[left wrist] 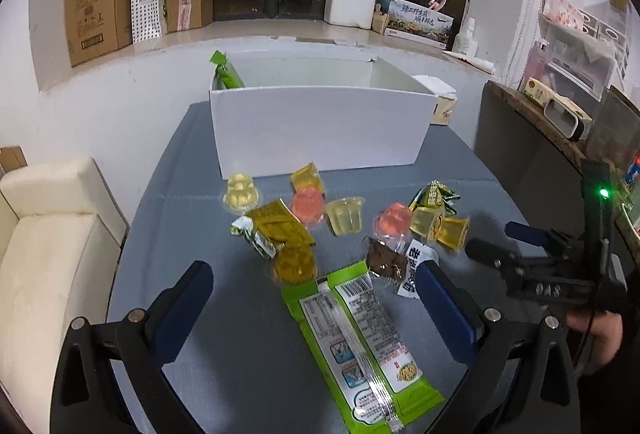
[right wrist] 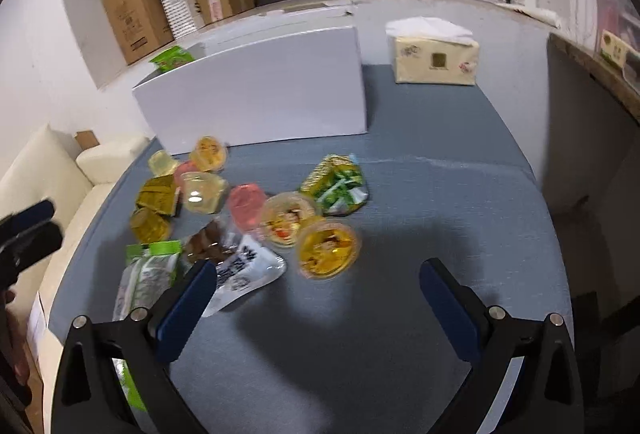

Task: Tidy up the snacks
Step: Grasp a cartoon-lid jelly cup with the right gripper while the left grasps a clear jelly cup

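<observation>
while glossy jelly cups [left wrist: 346, 220] cluster, a flat green wrapper [left wrist: 360, 346] lies crinkled.

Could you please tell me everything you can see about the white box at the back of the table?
The white box is a plain rectangular container with thin, smooth walls, like card or foam board, open at the top. It stands upright on the blue-grey table, behind the scattered snacks. A green snack packet sticks up out of its far left corner. A tissue pack sits off its right end. A yellow jelly cup lies at its front wall; contact is unclear.
</observation>
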Action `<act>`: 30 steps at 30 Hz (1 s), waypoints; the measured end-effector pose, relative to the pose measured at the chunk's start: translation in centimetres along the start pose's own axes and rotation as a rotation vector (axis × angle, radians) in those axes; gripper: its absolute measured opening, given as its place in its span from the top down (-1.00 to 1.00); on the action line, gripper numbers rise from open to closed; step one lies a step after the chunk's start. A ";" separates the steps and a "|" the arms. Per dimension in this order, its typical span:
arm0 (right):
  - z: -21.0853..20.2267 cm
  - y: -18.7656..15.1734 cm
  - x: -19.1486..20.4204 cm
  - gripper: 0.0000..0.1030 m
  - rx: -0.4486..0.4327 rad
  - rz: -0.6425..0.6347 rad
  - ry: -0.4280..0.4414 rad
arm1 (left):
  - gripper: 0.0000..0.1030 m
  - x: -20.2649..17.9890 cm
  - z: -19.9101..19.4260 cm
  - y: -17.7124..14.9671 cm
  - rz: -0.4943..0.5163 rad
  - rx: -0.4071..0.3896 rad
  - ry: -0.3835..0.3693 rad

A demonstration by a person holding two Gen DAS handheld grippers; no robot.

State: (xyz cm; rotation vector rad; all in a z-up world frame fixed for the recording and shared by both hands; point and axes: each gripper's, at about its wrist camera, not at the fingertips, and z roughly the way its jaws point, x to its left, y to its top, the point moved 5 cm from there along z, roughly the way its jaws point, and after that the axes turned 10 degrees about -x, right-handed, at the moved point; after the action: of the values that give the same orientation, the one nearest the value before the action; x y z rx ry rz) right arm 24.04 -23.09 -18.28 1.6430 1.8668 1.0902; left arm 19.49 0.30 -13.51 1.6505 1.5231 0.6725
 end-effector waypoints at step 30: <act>-2.3 0.5 2.2 0.06 -0.041 -0.041 0.075 | -1.00 4.6 6.0 1.3 -0.054 0.056 0.079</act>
State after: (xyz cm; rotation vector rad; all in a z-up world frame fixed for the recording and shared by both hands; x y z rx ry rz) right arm 22.20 -21.64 -16.14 1.5543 1.9038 1.1801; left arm 25.70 3.70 -16.33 1.6345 1.6506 0.6789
